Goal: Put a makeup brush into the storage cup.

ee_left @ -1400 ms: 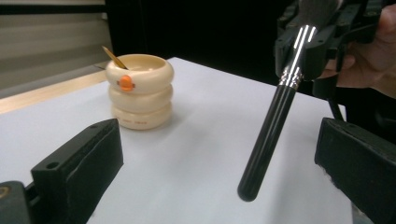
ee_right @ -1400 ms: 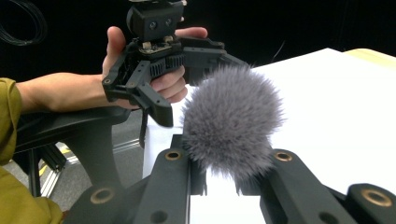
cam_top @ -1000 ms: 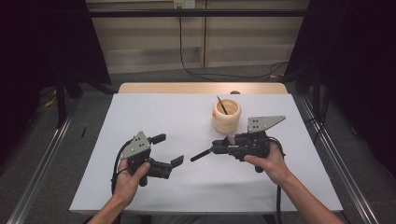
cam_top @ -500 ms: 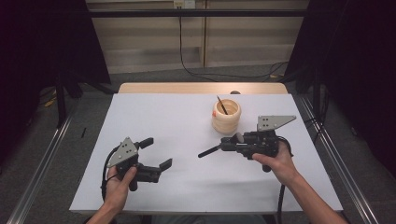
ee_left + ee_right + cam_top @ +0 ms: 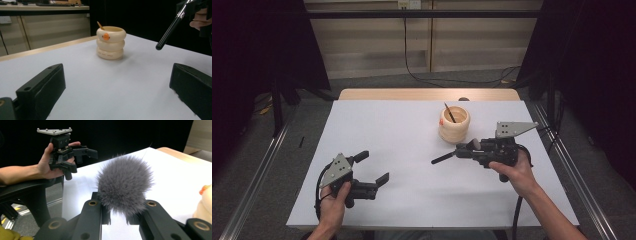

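- Our right gripper (image 5: 469,150) has its fingers closed on a fluffy grey brush (image 5: 125,186), near the worktop's (image 5: 402,130) right edge.
- Our left gripper (image 5: 372,167), fingers open and holding nothing, sits near the front-left corner.
- The cream holder (image 5: 454,123) stands toward the far edge.

My table (image 5: 377,125) is covered by a white sheet, with a strip of bare light wood (image 5: 427,94) showing along its far edge. Grey floor (image 5: 422,80) behind it, where a black cable (image 5: 412,75) hangs down from a wall socket (image 5: 408,4) and trails off to the right. Far wall is pale panelled cabinetry (image 5: 377,45). Black curtains (image 5: 257,45) close off both sides of the room; the surroundings there are dark. Metal rails (image 5: 254,180) run along the floor on either side of my table. Light falls evenly on the sheet, with soft shadows. In the left gripper view, a counter (image 5: 45,7) tops the cabinets.
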Action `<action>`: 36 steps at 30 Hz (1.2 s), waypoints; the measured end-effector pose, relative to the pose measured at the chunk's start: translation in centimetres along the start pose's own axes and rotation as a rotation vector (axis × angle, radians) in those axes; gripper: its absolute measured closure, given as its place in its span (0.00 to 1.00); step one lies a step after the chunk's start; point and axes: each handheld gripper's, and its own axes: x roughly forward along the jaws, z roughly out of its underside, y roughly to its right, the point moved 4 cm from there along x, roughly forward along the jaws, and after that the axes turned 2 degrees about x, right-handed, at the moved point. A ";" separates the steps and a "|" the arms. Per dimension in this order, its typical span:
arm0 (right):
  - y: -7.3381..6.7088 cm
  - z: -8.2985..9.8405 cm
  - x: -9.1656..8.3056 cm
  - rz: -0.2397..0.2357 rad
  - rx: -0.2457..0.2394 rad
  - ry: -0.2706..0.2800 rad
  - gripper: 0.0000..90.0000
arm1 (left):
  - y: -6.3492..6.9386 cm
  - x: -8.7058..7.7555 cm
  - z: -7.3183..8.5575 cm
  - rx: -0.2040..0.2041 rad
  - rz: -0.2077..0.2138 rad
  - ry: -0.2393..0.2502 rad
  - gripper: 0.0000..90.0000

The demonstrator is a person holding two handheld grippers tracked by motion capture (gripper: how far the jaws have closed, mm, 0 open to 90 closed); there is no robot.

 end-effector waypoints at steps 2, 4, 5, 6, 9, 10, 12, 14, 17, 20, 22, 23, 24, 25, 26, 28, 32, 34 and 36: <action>0.2 -0.1 -0.3 0.012 0.000 0.004 0.85 | -0.3 -0.3 0.2 0.008 -0.031 -0.007 0.01; 0.6 -0.2 -0.7 0.045 0.008 0.011 0.85 | -0.5 -0.4 0.5 -0.003 -0.023 -0.013 0.00; 0.8 -0.2 -0.9 0.055 0.011 0.012 0.85 | -0.6 -0.5 0.6 -0.012 -0.021 -0.012 0.00; 1.0 -0.2 -1.1 0.069 0.014 0.013 0.85 | -0.6 -0.5 0.7 -0.014 -0.026 -0.014 0.00; 1.4 -0.3 -1.5 0.088 0.020 0.015 0.85 | -0.4 -0.5 0.7 -0.004 -0.032 -0.018 0.01; 1.6 -0.5 -1.6 0.099 0.018 0.015 0.85 | -0.3 -0.6 0.6 -0.004 -0.035 -0.016 0.01; 1.8 -0.8 -1.7 0.106 0.019 0.019 0.85 | -0.1 -0.7 0.6 -0.008 -0.035 -0.008 0.00; 2.2 -1.3 -1.5 0.115 0.015 0.021 0.85 | -0.2 -0.7 0.6 -0.013 -0.033 -0.006 0.00; 3.0 -1.9 -1.2 0.133 0.014 0.014 0.85 | -0.3 -0.7 0.6 -0.009 -0.035 -0.008 0.01; 4.0 -2.8 -1.3 0.148 0.031 0.028 0.85 | -0.3 -0.8 0.5 -0.002 -0.039 -0.006 0.01; 4.4 -3.4 -1.4 0.163 0.032 0.040 0.85 | -0.3 -1.0 0.4 0.009 -0.041 0.000 0.01; 4.6 -3.6 -1.5 0.168 0.031 0.039 0.85 | -0.3 -1.1 0.3 0.013 -0.040 0.002 0.01; 4.8 -3.9 -1.5 0.173 0.030 0.035 0.85 | -0.3 -1.2 0.3 0.015 -0.038 0.003 0.01; 5.0 -4.1 -1.5 0.182 0.030 0.035 0.85 | -0.3 -1.2 0.3 0.014 -0.041 0.007 0.01; 5.2 -4.2 -1.5 0.189 0.030 0.029 0.85 | -0.2 -1.3 0.3 0.009 -0.043 0.006 0.01; 5.7 -4.5 -1.5 0.205 0.029 0.017 0.85 | -0.3 -1.3 0.3 0.009 -0.044 0.011 0.01; 6.4 -5.0 -1.7 0.230 0.026 0.009 0.85 | -0.3 -1.3 0.3 0.007 -0.041 0.009 0.01; 6.8 -5.2 -1.8 0.241 0.028 0.010 0.85 | -0.3 -1.3 0.3 0.012 -0.040 0.007 0.01; 7.2 -5.4 -1.9 0.245 0.036 0.015 0.85 | -0.3 -1.3 0.3 0.022 -0.046 0.005 0.01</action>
